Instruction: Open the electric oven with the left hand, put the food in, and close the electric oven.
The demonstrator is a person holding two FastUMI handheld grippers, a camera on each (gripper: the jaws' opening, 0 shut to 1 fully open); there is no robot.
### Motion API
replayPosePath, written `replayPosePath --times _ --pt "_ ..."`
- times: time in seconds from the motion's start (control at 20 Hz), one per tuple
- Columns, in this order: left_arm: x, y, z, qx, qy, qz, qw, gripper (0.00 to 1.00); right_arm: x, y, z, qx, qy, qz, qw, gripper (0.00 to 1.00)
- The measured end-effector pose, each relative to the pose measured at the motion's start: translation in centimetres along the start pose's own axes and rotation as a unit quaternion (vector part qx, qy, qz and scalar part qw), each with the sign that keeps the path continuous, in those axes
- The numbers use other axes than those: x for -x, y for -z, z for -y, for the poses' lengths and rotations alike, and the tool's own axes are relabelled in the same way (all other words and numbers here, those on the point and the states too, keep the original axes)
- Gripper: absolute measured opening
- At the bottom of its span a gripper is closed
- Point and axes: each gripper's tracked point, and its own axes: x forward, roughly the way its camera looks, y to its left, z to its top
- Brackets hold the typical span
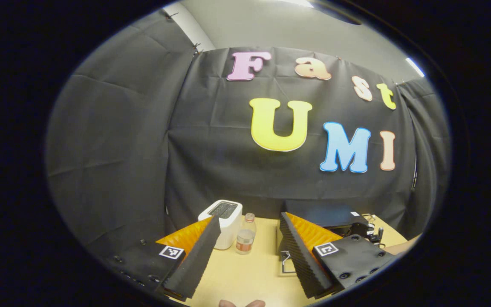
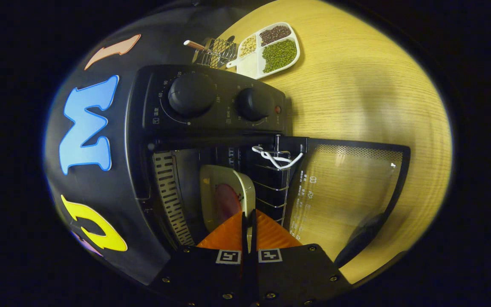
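Observation:
In the right gripper view, the black electric oven (image 2: pixel 211 106) stands open, its glass door (image 2: pixel 348 183) folded down flat over the table. A cream plate (image 2: pixel 224 183) with a round red piece of food (image 2: pixel 227 200) sits inside the oven cavity on the wire rack (image 2: pixel 271 179). My right gripper (image 2: pixel 249 212) is shut on the plate's near rim, at the oven mouth. In the left gripper view, my left gripper (image 1: pixel 249 218) is open and empty, held above the table and aimed at the booth wall. The oven (image 1: pixel 322 213) lies just beyond its right finger.
A white toaster (image 1: pixel 224 221) and a small clear bottle (image 1: pixel 245 236) stand on the wooden table (image 1: pixel 245 273) ahead of the left gripper. Behind the oven are a divided white dish of beans (image 2: pixel 271 47) and a wire basket (image 2: pixel 215 51). A forearm (image 1: pixel 403 246) shows at the right.

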Motion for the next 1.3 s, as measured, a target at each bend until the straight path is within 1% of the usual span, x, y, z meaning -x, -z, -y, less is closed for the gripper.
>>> replayPosePath --times 0.1,0.15,0.2,0.25,0.3,0.35,0.5,0.55,0.6,0.7,0.75,0.8,0.85,0.95,1.05,1.1,1.15,1.2,1.25,1.3 --pt "0.1 0.0 -0.6 0.000 -0.005 -0.002 1.000 0.95 -0.6 0.1 -0.6 0.001 -0.005 0.011 1.000 0.01" --pt "0.1 0.1 -0.7 0.002 -0.007 -0.002 1.000 0.90 -1.0 0.1 -0.9 0.002 -0.006 0.019 1.000 0.01" --pt "0.1 0.2 -0.8 0.004 -0.009 -0.004 1.000 0.90 -1.4 -0.1 -1.1 0.003 -0.006 0.026 1.000 0.01" --pt "0.2 0.2 -0.9 0.007 -0.010 -0.004 1.000 0.95 -1.7 -0.2 -1.2 0.005 -0.007 0.030 1.000 0.01" --pt "0.0 0.2 -0.8 0.008 -0.010 -0.004 1.000 0.95 -2.0 -0.2 -1.4 0.008 -0.008 0.033 0.999 0.01" --pt "-0.1 0.0 -0.7 0.009 -0.011 -0.002 1.000 0.91 -2.1 -0.1 -1.5 0.014 -0.008 0.031 0.999 0.02" --pt "-0.4 0.1 0.4 0.009 -0.004 -0.002 1.000 0.95 -1.9 0.3 -2.3 0.034 -0.019 0.022 0.999 0.05" --pt "-0.5 0.0 0.9 0.007 0.001 -0.001 1.000 1.00 -1.7 0.1 -2.5 0.045 -0.021 0.023 0.999 0.05" --pt "-0.6 0.0 1.5 0.005 0.005 0.000 1.000 1.00 -1.4 -0.2 -2.6 0.058 -0.020 0.025 0.998 0.06" --pt "-0.9 -0.1 2.9 0.003 0.016 0.004 1.000 1.00 -0.5 -0.4 -2.7 0.095 -0.021 0.018 0.995 0.09" --pt "-0.9 -0.1 3.7 0.004 0.022 0.004 1.000 1.00 0.1 -0.5 -2.9 0.114 -0.030 0.011 0.993 0.11" --pt "-1.1 0.0 4.6 0.005 0.028 0.003 1.000 1.00 0.6 -0.7 -2.9 0.139 -0.032 0.003 0.990 0.17" --pt "-1.3 -0.1 5.6 0.006 0.035 0.004 0.999 1.00 1.5 -0.7 -2.6 0.162 -0.029 -0.008 0.986 0.25" --pt "-1.3 0.0 7.3 0.004 0.046 0.007 0.999 1.00 3.3 -0.9 -2.1 0.205 -0.030 -0.021 0.978 0.27" --pt "-1.4 -0.1 9.2 0.003 0.059 0.009 0.998 1.00 5.5 -2.3 -1.0 0.263 -0.027 -0.020 0.964 0.27" --pt "-1.5 0.3 10.1 0.002 0.064 0.009 0.998 0.90 6.6 -3.3 -0.5 0.295 -0.024 -0.011 0.955 0.27" --pt "-1.5 0.3 11.0 0.002 0.069 0.009 0.998 0.95 7.4 -4.1 -0.3 0.327 -0.022 -0.006 0.945 0.27" --pt "-1.5 0.5 11.8 0.000 0.075 0.008 0.997 0.95 8.4 -4.9 -0.3 0.359 -0.020 -0.002 0.933 0.27" --pt "-1.5 0.6 12.6 -0.002 0.078 0.007 0.997 1.00 9.3 -5.7 -0.3 0.388 -0.023 0.004 0.921 0.27" --pt "-1.6 0.8 13.5 -0.004 0.082 0.006 0.997 1.00 10.3 -6.6 -0.5 0.419 -0.026 0.009 0.907 0.27"
